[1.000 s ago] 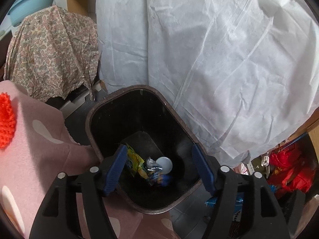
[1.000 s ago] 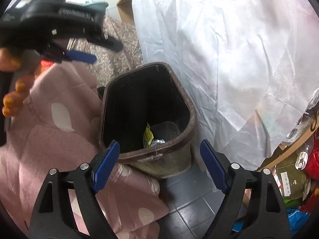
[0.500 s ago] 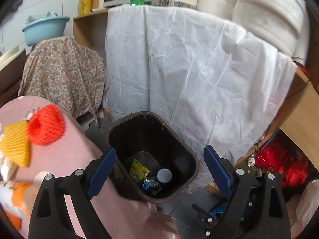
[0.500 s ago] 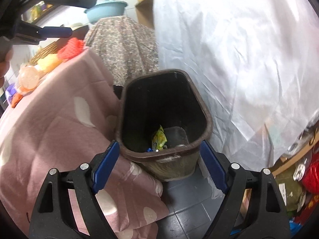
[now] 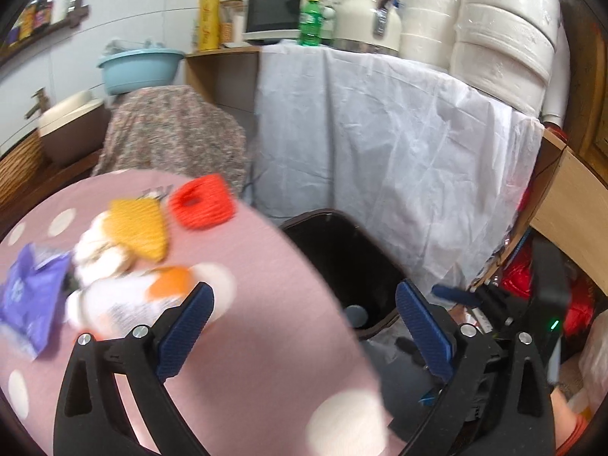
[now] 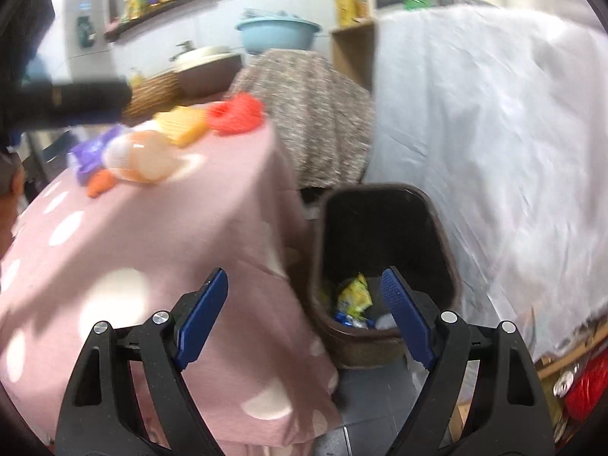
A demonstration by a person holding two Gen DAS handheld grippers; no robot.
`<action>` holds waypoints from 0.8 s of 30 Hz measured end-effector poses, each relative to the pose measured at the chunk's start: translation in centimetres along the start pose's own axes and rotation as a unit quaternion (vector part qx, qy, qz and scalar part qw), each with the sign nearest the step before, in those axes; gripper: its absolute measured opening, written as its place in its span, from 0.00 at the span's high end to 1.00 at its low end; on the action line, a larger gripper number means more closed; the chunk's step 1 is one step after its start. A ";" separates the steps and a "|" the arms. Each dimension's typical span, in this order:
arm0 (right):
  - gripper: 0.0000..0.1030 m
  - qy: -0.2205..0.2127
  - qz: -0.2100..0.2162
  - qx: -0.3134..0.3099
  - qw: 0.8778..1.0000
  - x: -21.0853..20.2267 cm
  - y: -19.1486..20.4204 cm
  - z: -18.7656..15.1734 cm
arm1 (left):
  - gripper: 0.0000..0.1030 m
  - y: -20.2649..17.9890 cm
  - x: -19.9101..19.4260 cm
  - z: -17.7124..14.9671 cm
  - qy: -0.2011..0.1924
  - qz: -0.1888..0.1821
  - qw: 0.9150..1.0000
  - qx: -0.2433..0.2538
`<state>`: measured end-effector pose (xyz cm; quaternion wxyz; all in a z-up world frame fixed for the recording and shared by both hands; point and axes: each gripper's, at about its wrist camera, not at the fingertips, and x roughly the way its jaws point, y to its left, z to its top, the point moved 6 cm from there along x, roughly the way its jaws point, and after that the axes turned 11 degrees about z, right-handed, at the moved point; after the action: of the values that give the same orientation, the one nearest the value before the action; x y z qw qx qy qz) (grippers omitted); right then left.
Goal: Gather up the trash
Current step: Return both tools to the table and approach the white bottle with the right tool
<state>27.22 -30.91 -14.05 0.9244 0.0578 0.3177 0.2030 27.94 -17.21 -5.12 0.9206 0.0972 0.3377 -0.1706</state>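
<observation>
White sheet (image 5: 387,144) hangs over the shelving behind everything, w/ a microwave (image 5: 275,11) and green bottle (image 5: 311,22) up top. Tabletop (image 6: 159,250) wears a pink polka-dot cloth, its corner right next to the trash bin (image 6: 383,228), which sits on the floor between tabletop and sheet. Bin's dark brown, open top, already holding a yellow wrapper (image 6: 355,296), sth blue and a whitish round thing, prob a cup or lid, can't tell.

Leftover trash is bunched toward the far edge of the tabletop: purple wrapper (image 5: 28,296) furthest from the bin, then a pale plastic bag w/ orange on it (image 5: 125,296), yellow foam net (image 5: 138,228) touching the bag, red foam net (image 5: 201,203) nearest the bin-side corner. All blurry, so no finer detail.

Left tongs (image 5: 302,321) are spread wide, have just been opening more, nothing between them; they hang over the tabletop's bin-side edge. Right tongs (image 6: 304,304) also apart, just opened a bit more, empty too, straddling the tabletop corner and bin rim in view.
</observation>
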 end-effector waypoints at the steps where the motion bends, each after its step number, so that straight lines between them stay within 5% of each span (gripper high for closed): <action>1: 0.12 0.001 0.007 -0.009 1.000 0.1 0.7 0.4 | 0.05 1.1 -0.5 -0.5 -0.001 0.009 1.000 -0.008; 12: 0.11 0.031 0.092 -0.193 0.976 3.0 12.1 6.3 | 0.05 11.9 -4.9 -6.0 -0.012 0.131 0.990 -0.059; 24: 0.11 0.117 0.073 -0.364 0.921 10.2 18.1 10.2 | 0.05 16.9 -5.1 -9.5 0.044 0.180 0.981 -0.063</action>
<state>34.60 -9.98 -7.47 0.8206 -0.2835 0.3223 0.3773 25.12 2.47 -7.86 0.9246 0.1053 0.3653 0.0243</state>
